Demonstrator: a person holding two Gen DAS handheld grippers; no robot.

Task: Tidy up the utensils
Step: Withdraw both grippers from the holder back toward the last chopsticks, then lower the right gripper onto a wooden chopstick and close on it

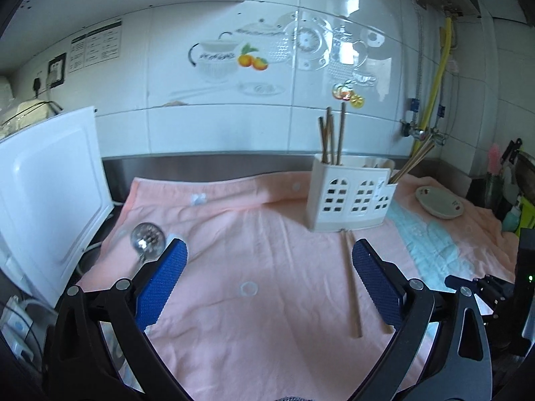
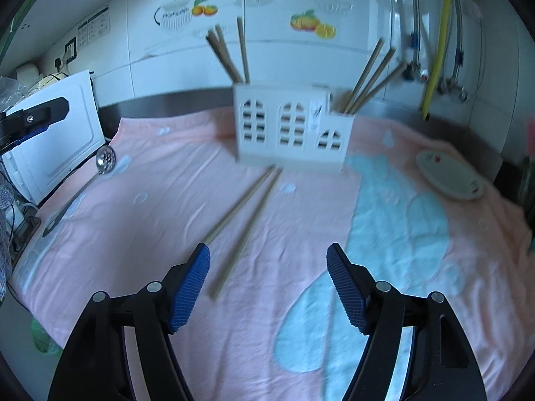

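Chopsticks (image 2: 244, 214) lie on towel (image 2: 301, 250) between holder (image 2: 287, 127) and open right tool (image 2: 267, 254)

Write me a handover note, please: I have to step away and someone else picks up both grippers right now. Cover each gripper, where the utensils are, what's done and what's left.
Left gripper: open, empty, over the pink towel, near the slotted spoon.
Right gripper: open, empty, just short of the loose chopsticks.
Utensil holder: upright at the towel's back, chopsticks already standing in its left and right compartments.
Loose chopsticks: a pair flat on the towel in front of the holder.
Slotted spoon: flat on the towel's left edge, beside the white appliance.
Small plate: on the towel, right of the holder.
Left to do: the pair and the spoon.
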